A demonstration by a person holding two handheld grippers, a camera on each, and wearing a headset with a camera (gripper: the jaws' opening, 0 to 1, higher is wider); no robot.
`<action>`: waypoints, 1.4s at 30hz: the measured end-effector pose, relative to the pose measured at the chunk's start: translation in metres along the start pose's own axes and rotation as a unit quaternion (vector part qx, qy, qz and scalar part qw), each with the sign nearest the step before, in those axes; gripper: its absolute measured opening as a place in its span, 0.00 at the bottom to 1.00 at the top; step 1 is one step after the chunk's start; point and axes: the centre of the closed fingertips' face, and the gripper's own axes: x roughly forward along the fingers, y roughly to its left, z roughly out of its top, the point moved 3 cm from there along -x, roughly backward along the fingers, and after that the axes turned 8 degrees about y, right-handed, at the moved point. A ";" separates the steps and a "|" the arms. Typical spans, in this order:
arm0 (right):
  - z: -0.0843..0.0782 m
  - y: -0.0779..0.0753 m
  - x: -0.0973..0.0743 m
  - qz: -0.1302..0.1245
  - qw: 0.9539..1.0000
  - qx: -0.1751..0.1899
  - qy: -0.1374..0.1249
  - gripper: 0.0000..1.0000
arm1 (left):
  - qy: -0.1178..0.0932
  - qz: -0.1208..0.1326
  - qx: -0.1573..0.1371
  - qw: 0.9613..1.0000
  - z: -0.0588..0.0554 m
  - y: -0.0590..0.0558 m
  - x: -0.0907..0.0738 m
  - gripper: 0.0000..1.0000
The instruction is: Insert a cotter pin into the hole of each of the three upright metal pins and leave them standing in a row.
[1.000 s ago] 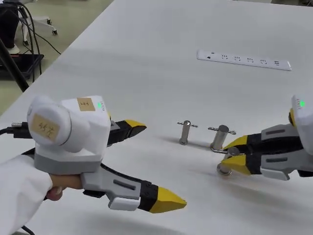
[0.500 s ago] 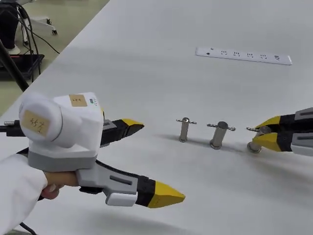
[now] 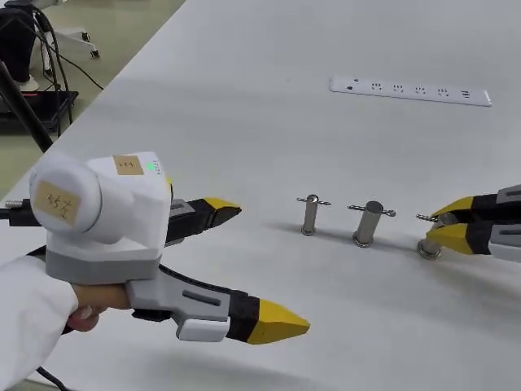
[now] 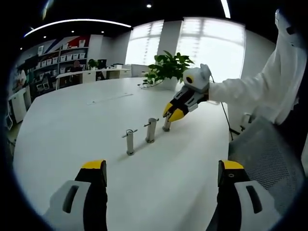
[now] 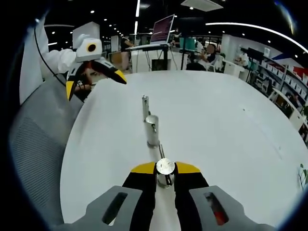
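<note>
— White table (image 3: 244, 90) first: a wide workbench, with an open office behind it. What's the biggest thing at it?

— The left gripper (image 3: 264, 269), hanging over the near side. Its claw is spread wide with nothing between, and its own view looks along the row from well back. I'd judge it's parked there to keep clear.

— And the other?

— The right gripper (image 3: 440, 228) reaches in low from the right, its claw clamped on the third metal pin (image 3: 428, 247). In the right gripper view the pin's round top sits squarely between the yellow tips. The hold looks centred, probably so the pin stays upright while it's lined up.

— Anything else lying about?

— A power strip (image 3: 411, 91) on the far side, well apart from the work.

— Now the small things.

— The first metal pin (image 3: 310, 218) and the second metal pin (image 3: 366, 226) stand upright near each other, free of both grippers. The third makes the row's right end. Its foot is at the table, though I can't tell whether it's fully down.

— Cotter pins?

— One crosses each top: first cotter pin (image 3: 312, 200), second cotter pin (image 3: 371, 211), third cotter pin (image 3: 425, 217). To my eye, only letting go remains.
</note>
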 end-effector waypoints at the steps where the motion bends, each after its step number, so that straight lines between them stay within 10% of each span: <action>1: -0.001 0.000 0.000 0.000 1.000 0.002 -0.001 0.08 | 0.000 0.001 0.000 1.000 0.000 0.001 0.000 0.95; 12: -0.001 -0.005 -0.002 -0.007 0.998 0.032 -0.045 0.10 | -0.008 0.011 -0.003 1.000 0.005 0.002 -0.006 0.96; 21: 0.016 -0.003 -0.035 -0.039 0.990 0.072 -0.116 0.40 | -0.016 0.029 -0.013 0.999 0.007 0.001 -0.013 0.98; 28: 0.027 0.012 -0.071 -0.060 0.977 0.115 -0.168 0.64 | -0.064 0.058 -0.050 0.995 0.018 0.003 -0.025 0.99; 42: 0.014 0.042 -0.108 -0.086 0.976 0.136 -0.149 0.86 | -0.080 0.085 -0.072 0.991 0.017 0.000 -0.047 0.99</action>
